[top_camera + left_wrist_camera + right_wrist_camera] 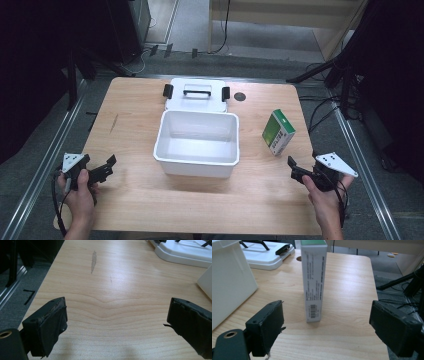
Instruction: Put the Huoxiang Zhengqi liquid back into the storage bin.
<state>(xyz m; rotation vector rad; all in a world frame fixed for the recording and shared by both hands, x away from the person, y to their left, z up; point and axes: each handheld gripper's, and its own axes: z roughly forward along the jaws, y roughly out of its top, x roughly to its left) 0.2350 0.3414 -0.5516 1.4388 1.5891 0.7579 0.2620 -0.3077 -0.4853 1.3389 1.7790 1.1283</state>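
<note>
Right now the right gripper [296, 168] sits near the right edge of the wooden table [130, 130], held in a hand [322, 197]. Its two black jaws are spread wide apart and hold nothing. In the right gripper view the green and white box [313, 280] stands up tall just in front of the right gripper [327, 327], in line with the gap between the jaws. The jaws do not touch the box. A barcode shows low on the side of the box that faces the camera, and the top of the box is green.

From the high view, the green and white box [278, 132] stands on the table to the right of the open white bin [198, 145], a little apart from it. The bin sits in the middle of the table. The white lid [196, 95] lies flat just behind the bin, and it has a black handle [196, 91] and black clips at its two ends. A small dark round spot [240, 96] shows on the table beside the lid.

The left gripper [107, 167] rests near the left front corner of the table, well apart from the bin, with a hand [80, 192] around it. In the left gripper view its jaws are also wide open, with only bare wood between them. A grey smudge [93, 261] marks the wood farther ahead.
</note>
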